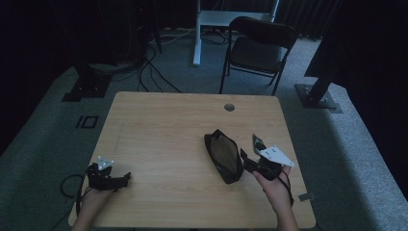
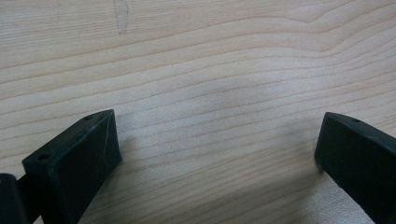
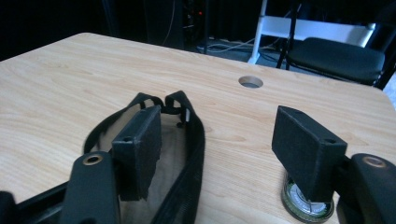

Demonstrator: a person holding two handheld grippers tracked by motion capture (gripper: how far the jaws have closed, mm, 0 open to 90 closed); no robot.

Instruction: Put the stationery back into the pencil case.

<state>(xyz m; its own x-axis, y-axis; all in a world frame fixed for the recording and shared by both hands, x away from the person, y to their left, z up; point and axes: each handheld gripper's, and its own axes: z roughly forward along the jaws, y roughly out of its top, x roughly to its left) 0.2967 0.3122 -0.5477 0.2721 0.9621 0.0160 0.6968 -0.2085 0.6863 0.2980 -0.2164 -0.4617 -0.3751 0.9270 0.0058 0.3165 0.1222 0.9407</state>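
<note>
1. The desk (image 1: pixel 168 144) is a pale wood top with a round cable hole (image 1: pixel 229 107) near its far edge, at about 1 o'clock from the centre.
2. A folding chair (image 1: pixel 257 50) stands on the carpet beyond the desk, at 12 to 1 o'clock.
3. The black pouch (image 1: pixel 223 155) lies open on the desk at about 4 o'clock from the centre, its long axis running from 11 to 5 o'clock and its mouth gaping upward.
4. The right hand-held gripper (image 1: pixel 246 161) sits just at 3 o'clock of the pouch. In the right gripper view its jaws are spread: one pad (image 3: pixel 140 149) reaches into the pouch mouth and the other stands over bare wood outside the rim, pinching nothing.
5. The left hand-held gripper (image 1: pixel 126 177) rests at 8 o'clock on the desk, well apart from the pouch, jaws spread wide over bare wood.
6. A small round green-rimmed object (image 3: pixel 306 205) lies beneath the right hand-held gripper's outer jaw; what it is I cannot tell.
</note>
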